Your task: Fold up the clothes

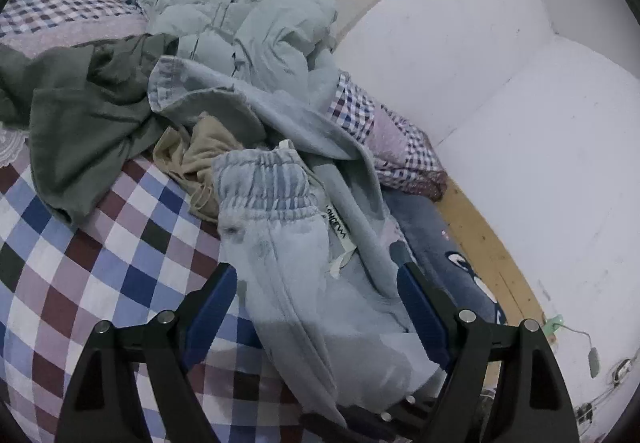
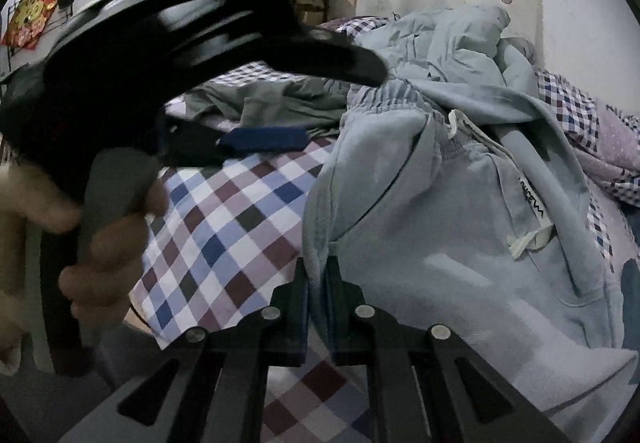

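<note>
Left wrist view, garments: I count four on the checked bedcover (image 1: 120, 243): light blue trousers (image 1: 288, 243), a pale blue jacket (image 1: 248, 19), a grey-green garment (image 1: 80, 115) and a beige one (image 1: 196, 155).
Left wrist view, trousers: nearest me, elastic waistband up, one label showing, leg running down between my fingers.
Left wrist view, left gripper (image 1: 316, 283): I have it spread wide, one blue pad on each side of the trouser fabric, neither pressing it.
Only here: the beige garment, the white wall (image 1: 520, 83) and the wooden bed edge (image 1: 484, 243).
Right wrist view, right gripper (image 2: 317, 275): my two fingers are pinched together on the left edge of the trousers (image 2: 440, 223).
Right wrist view, garments: I count three; no beige one shows.
Only here: my hand (image 2: 108, 243) gripping the left gripper's handle (image 2: 260, 99), blurred; a red wall decoration (image 2: 34, 17).
</note>
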The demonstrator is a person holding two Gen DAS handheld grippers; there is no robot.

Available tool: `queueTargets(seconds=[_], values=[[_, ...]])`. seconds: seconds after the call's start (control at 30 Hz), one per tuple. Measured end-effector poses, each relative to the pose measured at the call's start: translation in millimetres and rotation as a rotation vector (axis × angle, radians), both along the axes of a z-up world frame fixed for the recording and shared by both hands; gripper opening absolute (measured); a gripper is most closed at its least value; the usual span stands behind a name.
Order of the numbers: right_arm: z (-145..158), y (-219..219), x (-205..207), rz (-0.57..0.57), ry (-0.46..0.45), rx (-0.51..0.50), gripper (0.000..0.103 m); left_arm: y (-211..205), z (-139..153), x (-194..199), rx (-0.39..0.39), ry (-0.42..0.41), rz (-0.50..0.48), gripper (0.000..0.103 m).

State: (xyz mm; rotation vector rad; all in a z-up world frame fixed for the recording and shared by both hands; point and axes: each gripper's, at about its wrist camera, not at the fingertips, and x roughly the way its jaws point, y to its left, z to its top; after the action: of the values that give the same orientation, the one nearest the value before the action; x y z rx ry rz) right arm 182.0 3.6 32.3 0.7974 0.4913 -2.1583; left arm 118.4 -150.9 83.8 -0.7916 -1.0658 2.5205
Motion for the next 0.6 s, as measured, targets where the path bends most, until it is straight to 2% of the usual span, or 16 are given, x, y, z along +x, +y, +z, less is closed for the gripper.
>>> queueTargets(seconds=[0.2,0.5,0.57,0.6], values=[[4.1,9.5,7.5,0.014,-0.009,-0.019,0.006,-4.5,-11.8,-8.1,0.073,-0.047,0.003,0.085],[4.1,31.4,19.9,0.02,0.009,0.007,0.006,0.1,-19.5,-22.4,0.11,-0.096,-0.014,0.085],[2.9,35.9,20.7,0.019,0.01,0.01,0.005,-0.8,-22.7,-24.6,0.13,-0.108,-0.013,0.08],[2.9,37.8,21.2,0.019,0.009,0.011,0.005,-0.8,-24.9,-26.5,0.131,-0.123,-0.008,0.071]])
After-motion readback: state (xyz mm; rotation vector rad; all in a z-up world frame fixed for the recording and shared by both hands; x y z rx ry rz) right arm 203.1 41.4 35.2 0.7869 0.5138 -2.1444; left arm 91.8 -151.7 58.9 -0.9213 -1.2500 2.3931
